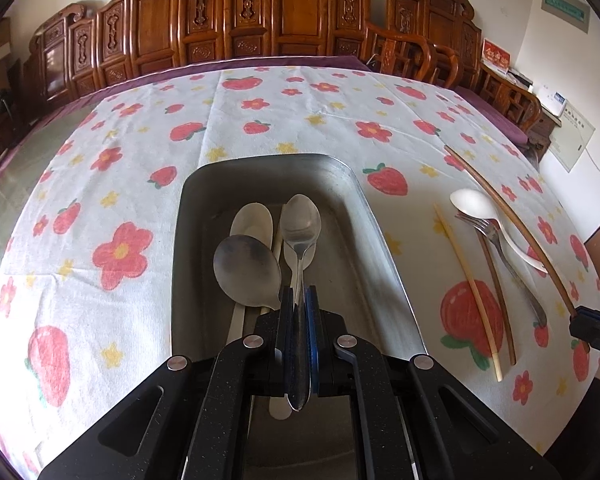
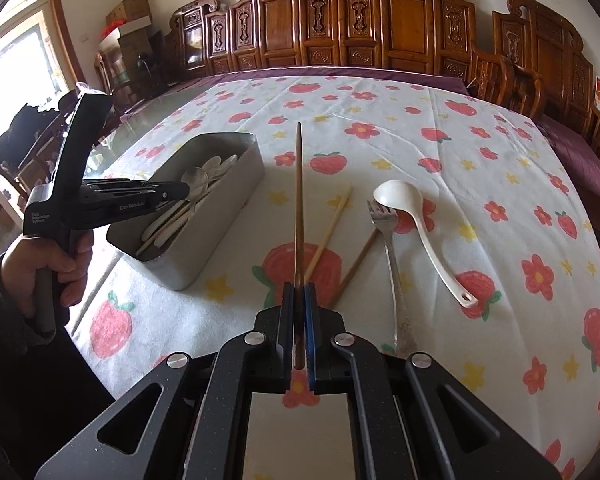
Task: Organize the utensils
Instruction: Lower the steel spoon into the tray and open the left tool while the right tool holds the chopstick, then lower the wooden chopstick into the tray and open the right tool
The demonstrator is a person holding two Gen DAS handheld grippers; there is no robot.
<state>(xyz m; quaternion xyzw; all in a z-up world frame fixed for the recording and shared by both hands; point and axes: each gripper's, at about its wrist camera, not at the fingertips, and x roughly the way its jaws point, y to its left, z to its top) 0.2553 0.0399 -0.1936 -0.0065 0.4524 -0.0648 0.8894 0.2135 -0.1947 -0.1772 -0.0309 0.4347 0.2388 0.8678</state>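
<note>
While the left gripper (image 1: 299,300), clamped on a shiny steel spoon (image 1: 300,224), hangs over the grey metal tray (image 1: 384,240) and the right gripper (image 2: 299,300) pinches a dark brown chopstick (image 2: 299,200), I'd lower the spoon among its fellows before letting go.

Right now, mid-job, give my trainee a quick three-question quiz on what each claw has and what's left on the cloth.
1. True or false: the left claw is shut on a metal spoon over the metal tin.
2. The right claw grips which thing? A) the fork B) a dark brown chopstick C) the white ladle spoon
3. Name the white utensil lying on the cloth beside the fork.

Key:
1. True.
2. B, the dark brown chopstick.
3. The white ladle spoon.
</note>
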